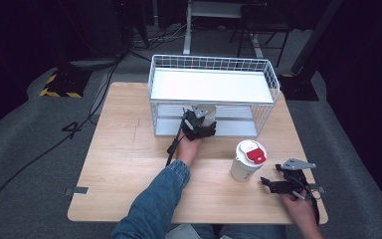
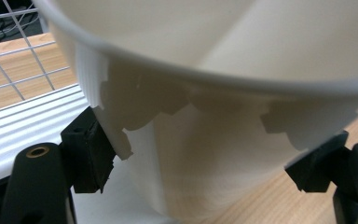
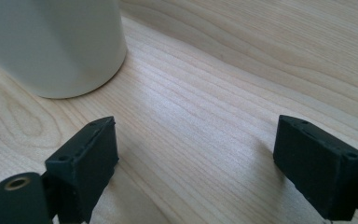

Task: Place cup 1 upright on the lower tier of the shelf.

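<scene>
1. Paper cup (image 2: 223, 154) in left gripper (image 1: 199, 123): off-white, plain, w/ a ribbed white sleeve edge up top.
2. Left gripper: black body, black pads (image 2: 91, 149), brass-coloured screw eyes.
3. Lidded cup (image 1: 246, 162) on table: cream w/ white lid, red tab.
4. Right gripper (image 1: 267, 182): black, grey plate on top.
5. Wire basket (image 1: 214, 64): white mesh, white ribbed shelves.
6. Table (image 1: 124, 164): light wood grain.
7. Sleeve (image 1: 154, 204): blue denim.
8. Floor (image 1: 25, 144): grey carpet; yellow-black hazard stripes on a stand base (image 1: 59, 92).
</scene>
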A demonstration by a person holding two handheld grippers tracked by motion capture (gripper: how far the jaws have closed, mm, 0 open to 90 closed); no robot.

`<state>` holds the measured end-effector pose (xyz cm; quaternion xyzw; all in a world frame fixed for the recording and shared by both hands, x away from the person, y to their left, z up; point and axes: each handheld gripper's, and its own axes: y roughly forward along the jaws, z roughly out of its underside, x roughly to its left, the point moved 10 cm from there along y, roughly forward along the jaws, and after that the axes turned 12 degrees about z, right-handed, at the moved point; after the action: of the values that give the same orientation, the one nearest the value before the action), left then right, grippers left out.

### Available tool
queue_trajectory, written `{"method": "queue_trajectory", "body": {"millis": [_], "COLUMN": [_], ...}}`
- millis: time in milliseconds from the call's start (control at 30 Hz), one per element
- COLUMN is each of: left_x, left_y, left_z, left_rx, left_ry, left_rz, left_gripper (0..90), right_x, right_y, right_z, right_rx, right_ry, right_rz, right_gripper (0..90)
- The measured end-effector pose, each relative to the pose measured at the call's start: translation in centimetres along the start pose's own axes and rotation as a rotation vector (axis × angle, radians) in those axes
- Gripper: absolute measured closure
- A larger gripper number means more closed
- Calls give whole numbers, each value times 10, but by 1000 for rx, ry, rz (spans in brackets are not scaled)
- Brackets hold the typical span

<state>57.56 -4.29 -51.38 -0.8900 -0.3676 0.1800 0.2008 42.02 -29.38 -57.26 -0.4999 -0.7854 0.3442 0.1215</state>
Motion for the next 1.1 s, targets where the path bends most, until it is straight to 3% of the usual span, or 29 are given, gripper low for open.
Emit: {"method": "queue_trajectory", "body": {"millis": [167, 400, 800, 1100], "left_x": [4, 3, 6, 6], "left_y": [10, 19, 27, 31], "left_z": [0, 0, 3, 5], "left_rx": [-2, 9, 24, 30], "left_ry": [-16, -6, -27, -20], "left_rz": [-27, -32, -25, -21], "left_gripper": [227, 227, 227, 226], "right_x": [0, 0, 0, 0], "right_y": [0, 0, 0, 0], "right_z": [0, 0, 0, 0], "right_rx": [1, 1, 1, 1], "right_ry": [2, 4, 7, 7], "right_rz": [1, 3, 5, 5], "right_gripper": [140, 140, 140, 140]}}
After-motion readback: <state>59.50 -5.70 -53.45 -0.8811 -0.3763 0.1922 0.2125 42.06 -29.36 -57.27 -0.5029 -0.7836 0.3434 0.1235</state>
